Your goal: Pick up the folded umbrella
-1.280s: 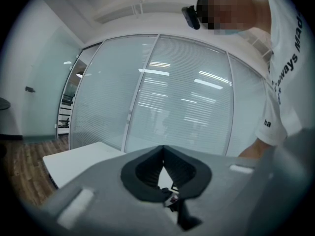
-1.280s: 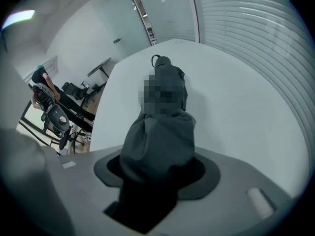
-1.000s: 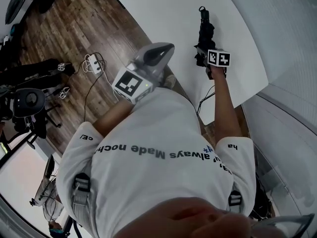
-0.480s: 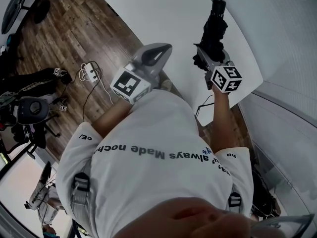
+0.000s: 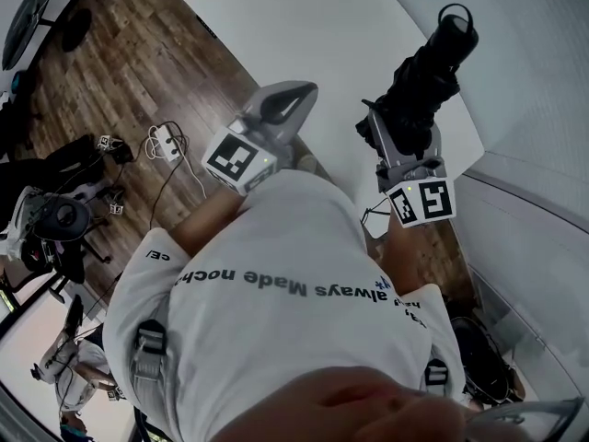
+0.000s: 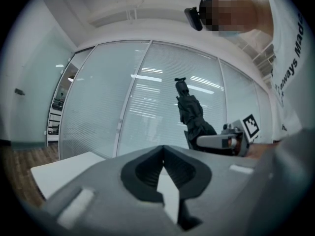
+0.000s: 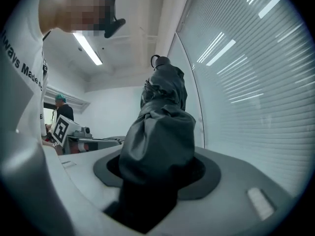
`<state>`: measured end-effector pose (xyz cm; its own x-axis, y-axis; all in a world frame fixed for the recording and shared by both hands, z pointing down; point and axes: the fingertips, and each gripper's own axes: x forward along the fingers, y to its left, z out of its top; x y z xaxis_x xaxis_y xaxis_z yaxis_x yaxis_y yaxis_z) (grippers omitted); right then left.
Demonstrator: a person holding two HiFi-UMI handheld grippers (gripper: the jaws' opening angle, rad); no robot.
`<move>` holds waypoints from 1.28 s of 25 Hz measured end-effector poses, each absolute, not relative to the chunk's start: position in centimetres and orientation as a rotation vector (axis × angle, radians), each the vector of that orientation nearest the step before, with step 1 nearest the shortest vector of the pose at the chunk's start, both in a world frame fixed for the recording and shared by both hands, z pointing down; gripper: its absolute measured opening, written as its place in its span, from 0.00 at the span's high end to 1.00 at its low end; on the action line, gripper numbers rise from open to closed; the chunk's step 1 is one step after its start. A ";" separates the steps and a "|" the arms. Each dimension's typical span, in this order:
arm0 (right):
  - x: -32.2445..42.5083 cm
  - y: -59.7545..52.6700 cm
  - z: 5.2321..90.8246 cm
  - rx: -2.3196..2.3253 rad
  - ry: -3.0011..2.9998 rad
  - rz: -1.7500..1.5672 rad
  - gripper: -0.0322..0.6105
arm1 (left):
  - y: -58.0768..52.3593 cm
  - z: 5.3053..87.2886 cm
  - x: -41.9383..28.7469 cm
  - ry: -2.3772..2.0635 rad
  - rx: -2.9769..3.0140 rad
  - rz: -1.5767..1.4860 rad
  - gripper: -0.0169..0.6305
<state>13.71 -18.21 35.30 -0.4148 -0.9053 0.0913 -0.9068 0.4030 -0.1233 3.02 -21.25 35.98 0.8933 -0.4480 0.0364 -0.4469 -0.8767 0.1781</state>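
Observation:
The folded black umbrella (image 5: 419,90) is off the white table (image 5: 304,26), and its strap end points up and away from me. My right gripper (image 5: 400,132) is shut on its lower part; in the right gripper view the dark folded cloth (image 7: 160,132) fills the gap between the jaws of the right gripper (image 7: 157,166). My left gripper (image 5: 293,95) hovers by the table's near edge with its jaws together and nothing in them. The left gripper view looks over the left gripper (image 6: 163,149) at the umbrella (image 6: 193,119) standing upright in the right gripper (image 6: 221,141).
A power strip with cables (image 5: 170,127) lies on the wooden floor to the left, and an office chair (image 5: 55,219) stands further left. A glass wall with blinds (image 5: 543,109) runs along the table's far side. Another person (image 7: 63,109) stands in the background.
My right gripper has risen with the umbrella, lifting it off the table and closer to the head camera. The left gripper has barely moved.

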 end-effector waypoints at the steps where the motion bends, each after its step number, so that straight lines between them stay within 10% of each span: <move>1: 13.5 -18.0 34.7 1.703 -2.631 0.225 0.55 | -21.4 35.9 3.0 -0.687 2.878 -0.007 0.97; 32: 12.8 -14.3 31.6 1.765 -2.635 0.096 0.55 | -20.6 34.4 2.8 -0.703 2.878 -0.026 0.97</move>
